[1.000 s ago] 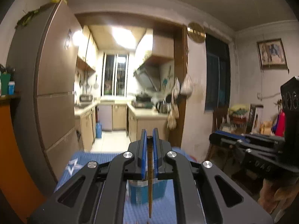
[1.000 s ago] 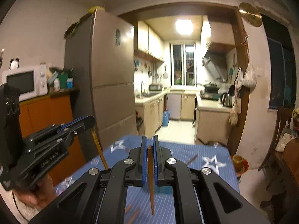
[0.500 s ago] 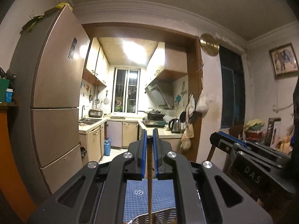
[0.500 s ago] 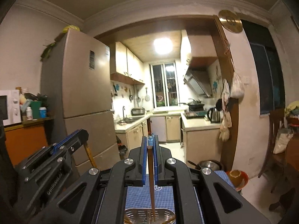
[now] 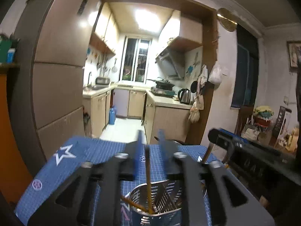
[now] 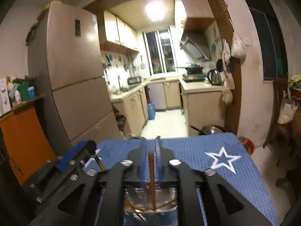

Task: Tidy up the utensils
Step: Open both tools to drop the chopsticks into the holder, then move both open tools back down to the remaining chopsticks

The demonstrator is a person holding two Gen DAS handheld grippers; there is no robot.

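A perforated metal utensil holder (image 5: 160,201) stands on the blue grid mat (image 5: 88,156), right below both grippers; it also shows in the right wrist view (image 6: 150,199). My left gripper (image 5: 149,137) is open; a wooden chopstick (image 5: 147,179) stands loose between its jaws with its tip in the holder. Another chopstick (image 5: 131,203) leans inside the holder. My right gripper (image 6: 151,143) has its jaws slightly parted around a chopstick (image 6: 152,179) that reaches into the holder. The right gripper shows at the right of the left wrist view (image 5: 244,150).
The mat (image 6: 216,150) carries white stars and ends at the table's far edge. A fridge (image 6: 75,94) and orange cabinet (image 6: 22,141) stand left. A kitchen opens ahead. A pan (image 6: 210,130) and bowl (image 6: 246,145) lie beyond the table's right corner.
Both grippers tilted down over the holder. The left gripper's jaws opened and let go of its chopstick, which now stands in the holder. The right jaws parted a little.
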